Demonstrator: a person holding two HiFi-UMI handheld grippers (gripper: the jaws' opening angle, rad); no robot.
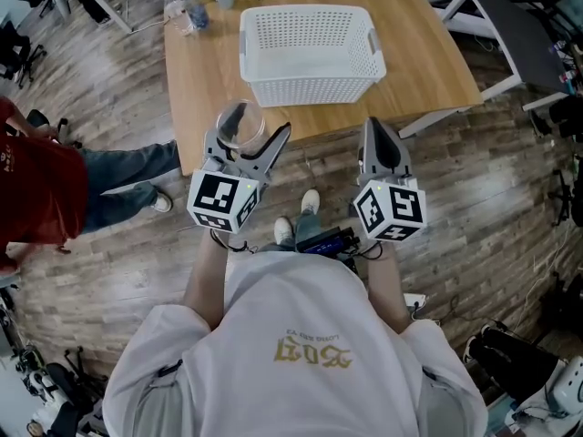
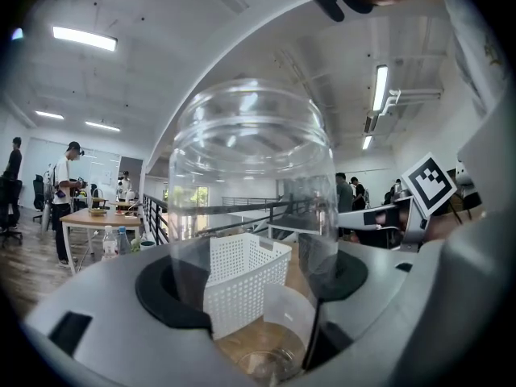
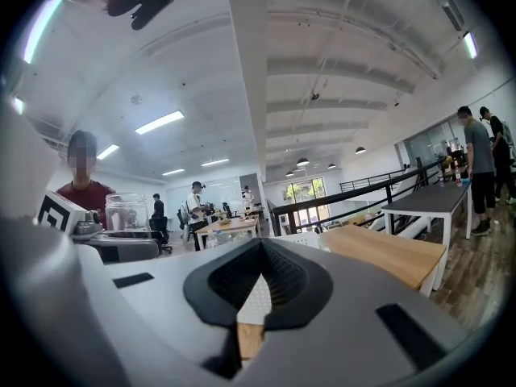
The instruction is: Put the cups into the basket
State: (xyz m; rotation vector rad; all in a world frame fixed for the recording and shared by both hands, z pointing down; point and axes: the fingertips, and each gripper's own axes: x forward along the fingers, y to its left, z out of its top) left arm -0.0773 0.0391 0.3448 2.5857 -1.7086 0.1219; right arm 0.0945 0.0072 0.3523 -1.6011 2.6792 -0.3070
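cup (image 1: 239, 126): one, clear see-through plastic, rounded wall, no print. clamped between the two jaws of the left gripper (image 1: 258, 121), a pad pressed on each side, its length running along the jaws and its far end standing out past their tips. raised off the table (image 1: 200, 80), short of its near edge.

basket (image 1: 310, 80): white plastic, rectangular, perforated walls, slot handle in the end wall. upright on the table, open side up, ahead of both grippers, apart from the cup.

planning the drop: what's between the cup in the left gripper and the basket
Only bare table lies between the cup and the basket, as the head view shows.
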